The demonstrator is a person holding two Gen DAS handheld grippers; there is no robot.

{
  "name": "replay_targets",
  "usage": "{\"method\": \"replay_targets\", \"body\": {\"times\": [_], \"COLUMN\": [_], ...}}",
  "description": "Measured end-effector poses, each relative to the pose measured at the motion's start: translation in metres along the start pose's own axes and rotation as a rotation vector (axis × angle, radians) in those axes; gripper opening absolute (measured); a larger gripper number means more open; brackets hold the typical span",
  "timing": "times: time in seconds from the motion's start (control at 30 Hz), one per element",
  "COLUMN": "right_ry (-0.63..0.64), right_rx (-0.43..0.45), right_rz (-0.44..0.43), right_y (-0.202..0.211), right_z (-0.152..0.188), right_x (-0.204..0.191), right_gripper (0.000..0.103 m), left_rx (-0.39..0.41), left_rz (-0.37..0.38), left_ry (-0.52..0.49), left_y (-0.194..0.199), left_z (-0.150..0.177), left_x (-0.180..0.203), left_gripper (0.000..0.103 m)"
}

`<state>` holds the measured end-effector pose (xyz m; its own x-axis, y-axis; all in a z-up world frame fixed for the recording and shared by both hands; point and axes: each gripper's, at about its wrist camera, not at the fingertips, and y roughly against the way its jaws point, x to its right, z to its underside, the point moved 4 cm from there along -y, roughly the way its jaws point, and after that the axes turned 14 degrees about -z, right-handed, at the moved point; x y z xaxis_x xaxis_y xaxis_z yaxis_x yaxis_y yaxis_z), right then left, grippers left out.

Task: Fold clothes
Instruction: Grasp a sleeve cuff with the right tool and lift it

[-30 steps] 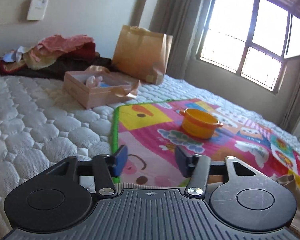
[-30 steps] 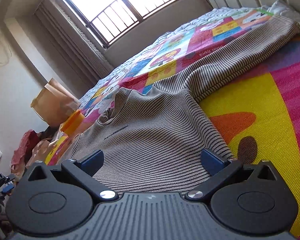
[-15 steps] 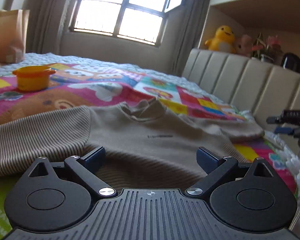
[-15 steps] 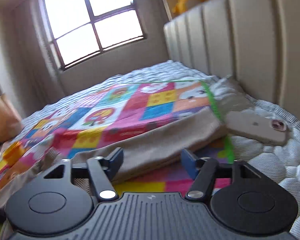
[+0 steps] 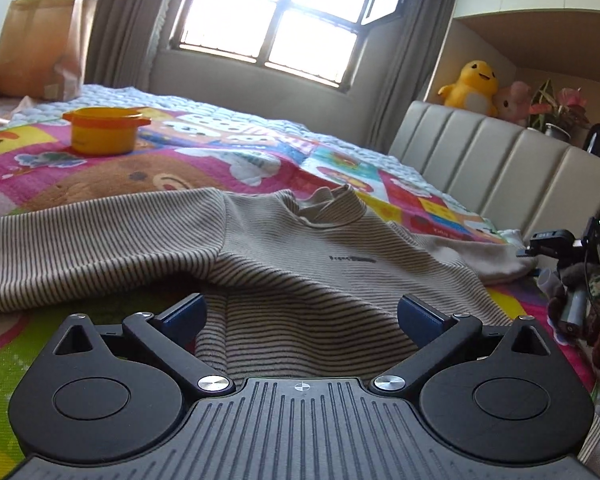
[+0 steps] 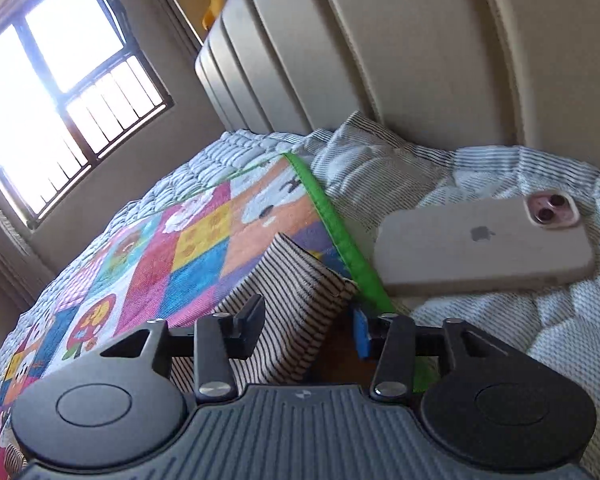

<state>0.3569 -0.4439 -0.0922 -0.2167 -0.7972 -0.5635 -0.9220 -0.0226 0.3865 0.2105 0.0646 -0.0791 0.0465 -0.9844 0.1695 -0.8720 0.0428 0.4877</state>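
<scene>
**Striped sweater spread on the play mat, both grippers low over it**

Sunlit bedroom with a barred window [image 5: 284,24] behind the bed; a bright cartoon play mat [image 5: 148,160] with a green border covers the quilted bedspread [image 6: 540,340]. On the mat lies the striped beige sweater [image 5: 300,264], front up, collar toward the window, one sleeve stretched out to the left in the left wrist view and the other reaching toward the padded headboard [image 5: 500,160].

The left gripper [image 5: 300,314] sits low at the sweater's hem, its blue-padded fingers spread wide apart with the striped cloth lying between them and nothing grasped.

The right gripper [image 6: 308,330] is at the sleeve cuff [image 6: 300,280] near the mat's green edge. Its fingers stand partly apart with the cuff lying between them; the left finger is against the fabric, while a gap shows beside the blue pad on the right, so the cuff is not pinched.

Just beyond the mat's border, a phone in a pale case [image 6: 484,244] lies face down on the striped bedding. An orange toy pot [image 5: 104,130] stands on the far part of the mat, a brown paper bag [image 5: 40,48] behind it, and a yellow plush duck [image 5: 470,88] sits on the ledge above the headboard
</scene>
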Motion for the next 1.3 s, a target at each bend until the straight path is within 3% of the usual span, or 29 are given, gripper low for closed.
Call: {"method": "replay_targets", "body": {"times": [0.03,0.17,0.3,0.6,0.67,0.87,0.97,1.03,1.17,1.3], "right_ry": [0.028,0.243,0.402,0.606,0.643,0.704,0.712,0.704,0.693,0.674], "right_rx": [-0.002,0.039,0.042,-0.112,-0.158,-0.272,-0.303,-0.291,-0.261,-0.259], "right_rz": [-0.021,-0.176,-0.356,-0.675,-0.701,-0.692,-0.702,-0.734,-0.744,-0.677], "right_y": [0.0,0.037,0.081,0.104,0.099,0.085,0.086,0.092,0.111,0.129], "right_z": [-0.006,-0.027,-0.021,0.058,0.082,0.146,0.167,0.169,0.161,0.154], "right_x": [-0.008,-0.079,-0.167,-0.33,-0.353,-0.382,-0.388,-0.387,-0.37,-0.326], "right_gripper": [0.014,0.012,0.011,0.01,0.01,0.011,0.023,0.043,0.051,0.055], "left_rx": [-0.002,-0.006,-0.035,-0.023,-0.024,-0.03,-0.038,-0.045,-0.056,-0.064], "left_rz": [-0.002,-0.004,-0.004,0.015,0.022,0.045,0.05,0.048,0.044,0.039], "left_ry": [0.003,0.037,0.083,0.148,0.166,0.215,0.237,0.251,0.269,0.269], "left_y": [-0.001,-0.002,-0.007,-0.005,-0.005,-0.005,-0.006,-0.007,-0.008,-0.01], "left_z": [0.0,-0.001,0.0,0.001,0.002,0.003,0.003,0.003,0.004,0.003], "left_x": [0.0,-0.005,-0.011,-0.021,-0.024,-0.032,-0.035,-0.037,-0.039,-0.039], "left_gripper": [0.103,0.103,0.103,0.103,0.103,0.103,0.103,0.103,0.103,0.103]}}
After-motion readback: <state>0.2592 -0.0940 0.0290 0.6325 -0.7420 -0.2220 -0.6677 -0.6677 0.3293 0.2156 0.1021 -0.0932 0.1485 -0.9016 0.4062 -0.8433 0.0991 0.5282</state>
